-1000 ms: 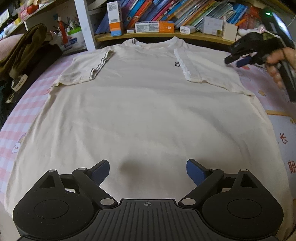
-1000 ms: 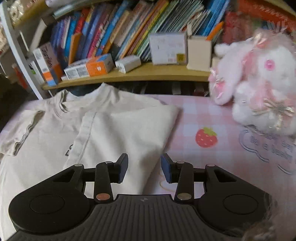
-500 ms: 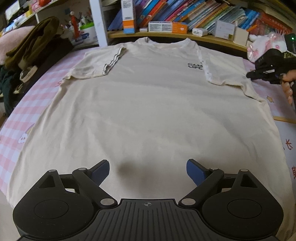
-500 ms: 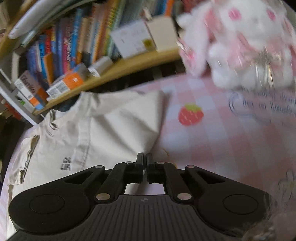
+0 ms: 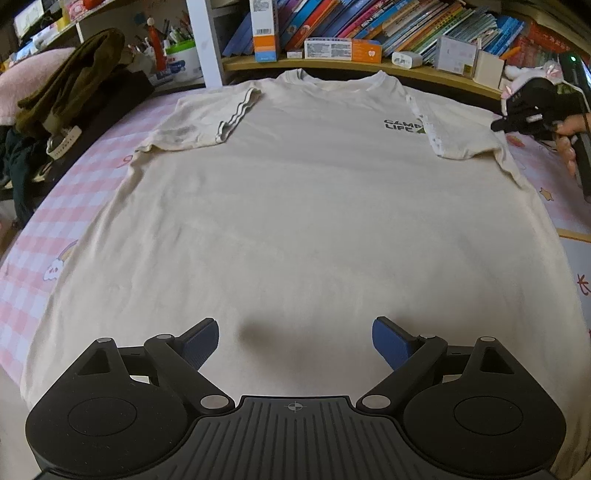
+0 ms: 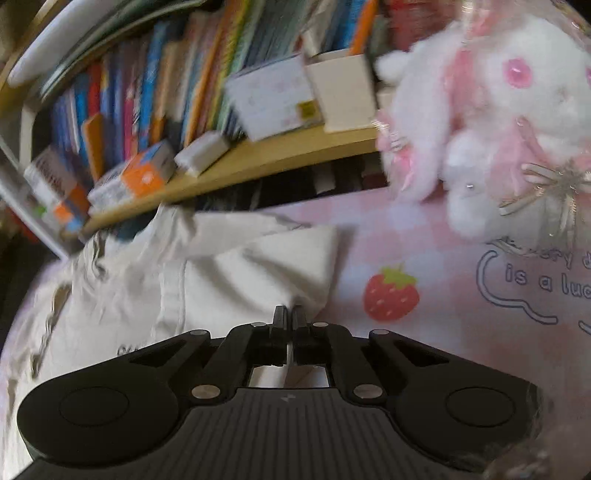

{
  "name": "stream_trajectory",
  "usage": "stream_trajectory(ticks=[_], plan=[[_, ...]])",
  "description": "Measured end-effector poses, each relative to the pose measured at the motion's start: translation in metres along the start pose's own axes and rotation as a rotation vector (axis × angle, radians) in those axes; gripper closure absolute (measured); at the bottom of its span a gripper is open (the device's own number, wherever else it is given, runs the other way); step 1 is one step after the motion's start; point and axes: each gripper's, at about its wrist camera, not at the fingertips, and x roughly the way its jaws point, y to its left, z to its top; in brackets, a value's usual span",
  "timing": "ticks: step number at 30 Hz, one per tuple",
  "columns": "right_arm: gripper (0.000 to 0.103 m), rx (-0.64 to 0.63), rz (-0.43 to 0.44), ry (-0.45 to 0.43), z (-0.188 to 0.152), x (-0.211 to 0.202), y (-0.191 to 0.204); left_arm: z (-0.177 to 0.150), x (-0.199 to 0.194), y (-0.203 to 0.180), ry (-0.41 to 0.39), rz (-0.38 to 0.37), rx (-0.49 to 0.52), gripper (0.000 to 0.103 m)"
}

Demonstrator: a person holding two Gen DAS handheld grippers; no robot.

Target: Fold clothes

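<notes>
Bed cover (image 5: pixel 55 229): pink and white checks, printed with a strawberry (image 6: pixel 391 295) and a rainbow.
Shelf (image 5: pixel 369 66): wooden, along the bed's far edge, packed with leaning books (image 5: pixel 424 22) and small boxes.
Upright (image 5: pixel 201 40): white shelf post.
Light: dim, warm.

Cream T-shirt (image 5: pixel 295 206) flat on pink checked sheet (image 5: pixel 55 221), left hand-held gripper (image 5: pixel 295 341) wide apart
</notes>
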Motion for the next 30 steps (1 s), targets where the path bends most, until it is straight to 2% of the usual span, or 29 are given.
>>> stream_trajectory(ticks=[1, 3, 6, 9, 11, 14, 16, 17, 21, 25, 26, 27, 29, 30], plan=[[0.098, 0.005, 0.002, 0.012, -0.002, 0.0, -0.003, 0.0, 0.0, 0.0, -0.002, -0.001, -0.002, 0.011], [0.085, 0.017, -0.004, -0.001, -0.008, -0.012, -0.007, 0.0, 0.0, -0.001, -0.005, -0.009, -0.001, 0.011], [0.074, -0.003, 0.038, -0.003, -0.025, -0.04, -0.004, 0.001, 0.002, -0.004, -0.007, -0.025, 0.004, 0.011], [0.059, -0.139, 0.088, 0.033, -0.053, -0.068, 0.02, 0.003, 0.004, -0.009, -0.011, -0.045, 0.014, 0.011], [0.058, -0.245, 0.089, 0.05, -0.071, -0.079, 0.036, 0.005, 0.005, -0.014, -0.019, -0.059, 0.032, 0.011], [0.061, -0.373, 0.018, 0.067, -0.091, -0.073, 0.054, 0.009, 0.005, -0.023, -0.034, -0.08, 0.064, 0.011], [0.092, -0.397, -0.033, 0.056, -0.099, -0.066, 0.057, 0.01, 0.004, -0.027, -0.043, -0.089, 0.082, 0.011], [0.097, -0.354, -0.036, 0.04, -0.099, -0.069, 0.051, 0.011, 0.003, -0.029, -0.047, -0.093, 0.09, 0.011], [0.097, -0.14, -0.029, -0.011, -0.102, -0.091, 0.022, 0.01, 0.006, -0.025, -0.033, -0.095, 0.082, 0.011], [0.096, -0.042, -0.023, 0.033, -0.107, -0.088, 0.008, 0.01, 0.007, -0.018, -0.029, -0.093, 0.068, 0.011], [0.09, -0.048, -0.011, 0.048, -0.106, -0.089, 0.009, 0.01, 0.007, -0.018, -0.029, -0.093, 0.071, 0.011], [0.074, -0.075, 0.003, 0.066, -0.104, -0.091, 0.012, 0.01, 0.007, -0.017, -0.029, -0.093, 0.074, 0.011], [0.055, -0.123, 0.037, 0.079, -0.099, -0.099, 0.015, 0.009, 0.007, -0.016, -0.028, -0.089, 0.072, 0.011], [0.055, -0.138, 0.06, 0.061, -0.095, -0.103, 0.015, 0.009, 0.007, -0.014, -0.026, -0.085, 0.066, 0.011]])
